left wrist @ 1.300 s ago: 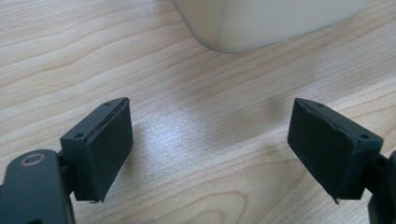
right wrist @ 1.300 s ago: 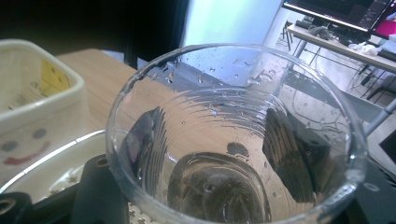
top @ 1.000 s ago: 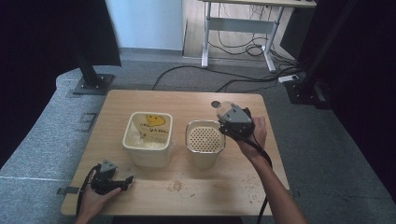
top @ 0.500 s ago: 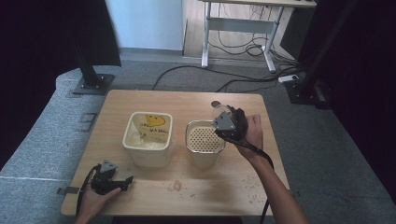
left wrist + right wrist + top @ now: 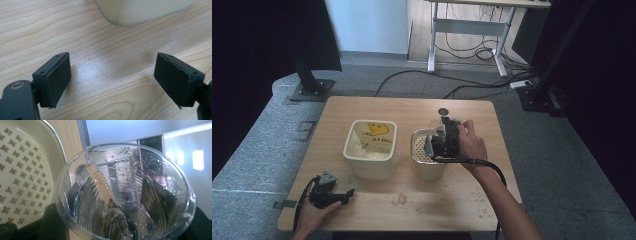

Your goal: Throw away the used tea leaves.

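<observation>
The right tongs [image 5: 439, 142] grip a clear wet cup [image 5: 125, 192] over the perforated strainer [image 5: 23, 177], while the left tongs [image 5: 112, 80] rest wide open and empty on the table [image 5: 105, 62] near the cream tub [image 5: 370, 147].

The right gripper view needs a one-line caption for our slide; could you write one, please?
Right claw grips a wet clear plastic cup beside a cream strainer basket.
</observation>
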Available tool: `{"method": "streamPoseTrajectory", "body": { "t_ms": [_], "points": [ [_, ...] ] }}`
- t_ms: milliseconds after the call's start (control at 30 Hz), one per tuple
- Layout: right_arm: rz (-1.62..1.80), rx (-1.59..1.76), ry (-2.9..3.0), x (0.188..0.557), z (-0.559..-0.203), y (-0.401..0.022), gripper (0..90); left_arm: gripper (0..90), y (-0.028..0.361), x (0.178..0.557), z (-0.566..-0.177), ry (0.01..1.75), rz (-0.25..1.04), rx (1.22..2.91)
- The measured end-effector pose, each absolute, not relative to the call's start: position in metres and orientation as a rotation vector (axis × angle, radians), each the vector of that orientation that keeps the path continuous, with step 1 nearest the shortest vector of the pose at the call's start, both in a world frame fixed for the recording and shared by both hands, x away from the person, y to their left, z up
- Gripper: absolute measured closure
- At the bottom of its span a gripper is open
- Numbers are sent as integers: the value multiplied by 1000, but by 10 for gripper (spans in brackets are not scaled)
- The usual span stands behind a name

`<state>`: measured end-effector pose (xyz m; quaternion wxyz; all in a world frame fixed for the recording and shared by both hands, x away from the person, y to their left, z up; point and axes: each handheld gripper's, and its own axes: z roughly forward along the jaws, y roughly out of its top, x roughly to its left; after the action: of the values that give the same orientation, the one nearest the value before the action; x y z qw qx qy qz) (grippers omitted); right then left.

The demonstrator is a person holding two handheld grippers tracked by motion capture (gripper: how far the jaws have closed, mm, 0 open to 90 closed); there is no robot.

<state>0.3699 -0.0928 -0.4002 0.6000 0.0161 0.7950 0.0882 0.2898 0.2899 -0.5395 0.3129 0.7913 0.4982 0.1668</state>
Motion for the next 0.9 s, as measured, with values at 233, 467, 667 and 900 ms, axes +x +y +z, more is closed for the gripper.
{"method": "streamPoseTrajectory", "body": {
  "t_ms": [233,467,667,900],
  "points": [
    [89,-72,1796,372,-407,-87,396,144,291,290,-539,1314,437,2090],
    [-62,-213,1710,372,-412,-83,398,144,291,290,-539,1316,436,2093],
    [-263,-399,1597,372,-416,-81,402,144,291,290,-539,1318,434,2093],
    [-340,-477,1523,372,-416,-80,406,144,291,291,-540,1320,433,2094]
  ]
}}
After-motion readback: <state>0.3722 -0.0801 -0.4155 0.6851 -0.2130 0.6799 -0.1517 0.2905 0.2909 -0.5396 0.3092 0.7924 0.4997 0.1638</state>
